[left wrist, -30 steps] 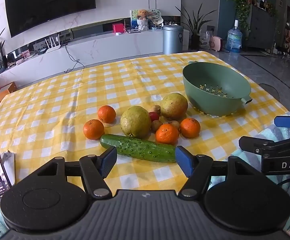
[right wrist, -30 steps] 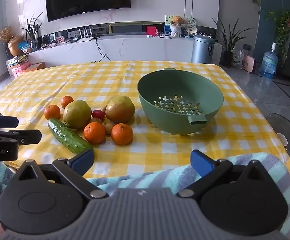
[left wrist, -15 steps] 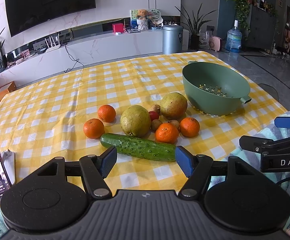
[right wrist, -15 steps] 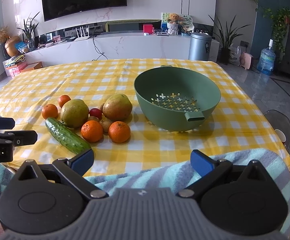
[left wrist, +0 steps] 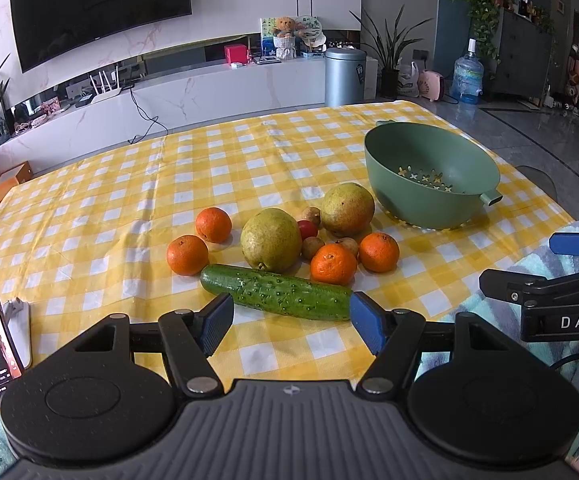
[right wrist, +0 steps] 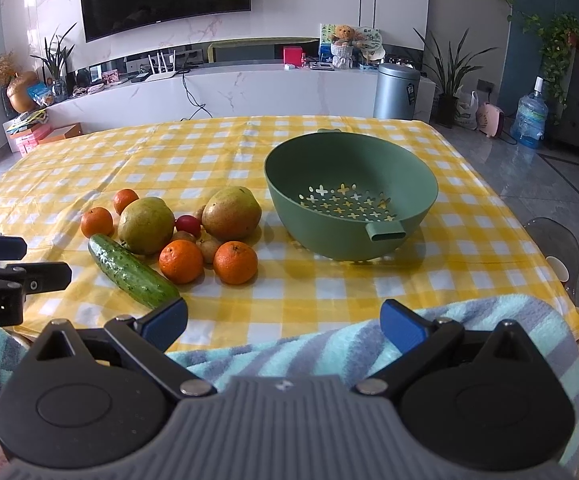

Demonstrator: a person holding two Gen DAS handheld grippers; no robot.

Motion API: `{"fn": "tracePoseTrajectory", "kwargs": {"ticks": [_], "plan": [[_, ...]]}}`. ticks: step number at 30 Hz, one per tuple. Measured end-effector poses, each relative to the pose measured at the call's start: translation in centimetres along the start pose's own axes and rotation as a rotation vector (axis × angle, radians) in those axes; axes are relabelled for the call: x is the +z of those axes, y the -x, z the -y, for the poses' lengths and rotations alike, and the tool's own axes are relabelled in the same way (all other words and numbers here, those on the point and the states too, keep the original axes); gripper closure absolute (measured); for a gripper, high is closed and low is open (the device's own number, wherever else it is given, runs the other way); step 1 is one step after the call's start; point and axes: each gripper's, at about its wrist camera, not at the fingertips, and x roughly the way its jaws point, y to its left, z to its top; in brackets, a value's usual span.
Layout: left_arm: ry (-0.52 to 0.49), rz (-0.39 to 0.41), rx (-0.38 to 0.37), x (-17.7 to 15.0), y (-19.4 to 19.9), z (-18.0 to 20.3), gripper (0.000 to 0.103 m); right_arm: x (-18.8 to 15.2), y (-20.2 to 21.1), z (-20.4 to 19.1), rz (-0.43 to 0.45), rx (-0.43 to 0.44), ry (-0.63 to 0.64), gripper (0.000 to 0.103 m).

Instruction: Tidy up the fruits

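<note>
- "DAS" reads on the right gripper (left wrist: 549, 280); "bot.AI" on the left gripper (right wrist: 5, 276).
- Both tongs stay spread, empty.
- Right view has edged toward the green colander (right wrist: 351, 204); cucumber (left wrist: 275, 292) unmoved.

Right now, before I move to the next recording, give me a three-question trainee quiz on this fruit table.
1. True or false: the green colander already holds fruit.
2. How many oranges lie on the yellow checked tablecloth?
3. Which lies nearest the left gripper: A) cucumber, B) red fruit, C) colander?

Key: 1. False, it is empty. 2. Four. 3. A.
</note>
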Motion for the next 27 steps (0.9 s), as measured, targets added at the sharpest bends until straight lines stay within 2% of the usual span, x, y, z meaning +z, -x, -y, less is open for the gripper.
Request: {"fn": "tracePoseTrajectory", "kwargs": {"ticks": [27], "plan": [[0.001,-0.003,-0.001,0.02,-0.03,-0.02,0.024,-0.1,-0.11,0.2,-0.004,-0.001,0.0,0.004]]}}
